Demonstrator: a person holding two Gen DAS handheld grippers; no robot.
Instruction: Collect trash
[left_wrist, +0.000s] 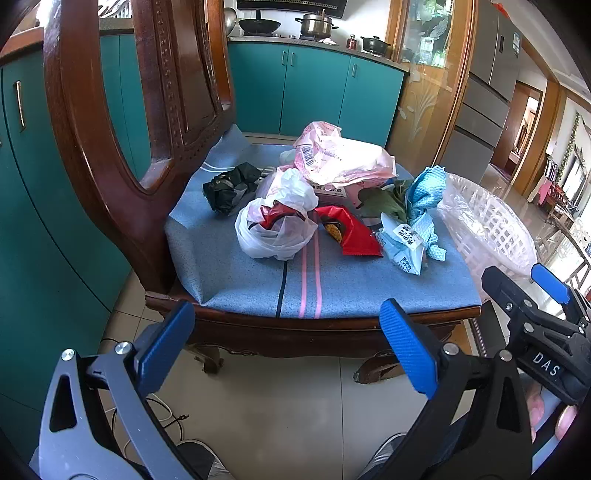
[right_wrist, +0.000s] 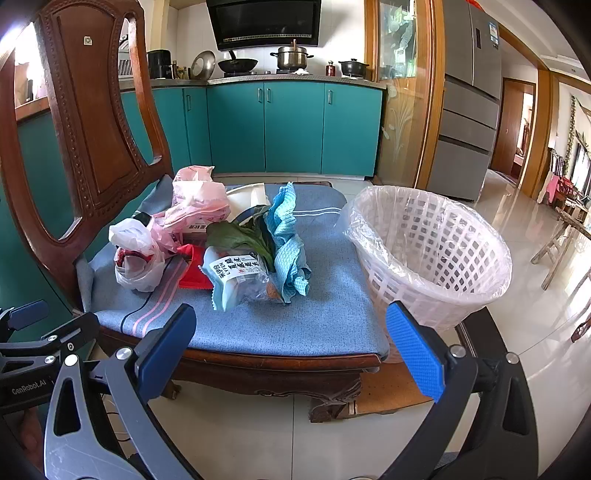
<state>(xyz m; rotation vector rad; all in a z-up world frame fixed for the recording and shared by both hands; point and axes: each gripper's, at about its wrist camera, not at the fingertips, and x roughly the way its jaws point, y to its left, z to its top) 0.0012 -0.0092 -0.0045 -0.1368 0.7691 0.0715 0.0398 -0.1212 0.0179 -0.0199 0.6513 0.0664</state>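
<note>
Trash lies on the blue chair cushion (left_wrist: 258, 288): a black crumpled wrapper (left_wrist: 229, 186), a white plastic bag (left_wrist: 275, 229), a pink plastic bag (left_wrist: 332, 155), a red wrapper (left_wrist: 347, 230), a light-blue snack packet (left_wrist: 404, 243), a blue cloth (left_wrist: 424, 192) and green leaves (right_wrist: 236, 236). A white lined waste basket (right_wrist: 432, 254) stands to the right of the chair. My left gripper (left_wrist: 288, 347) is open and empty, in front of the seat. My right gripper (right_wrist: 291, 347) is open and empty, also short of the seat edge.
The wooden chair back (left_wrist: 110, 129) rises at the left. Teal kitchen cabinets (right_wrist: 291, 125) run behind, with pots on the counter. A fridge (right_wrist: 469, 110) stands at the right. Cables (left_wrist: 166, 417) lie on the tiled floor under the left gripper.
</note>
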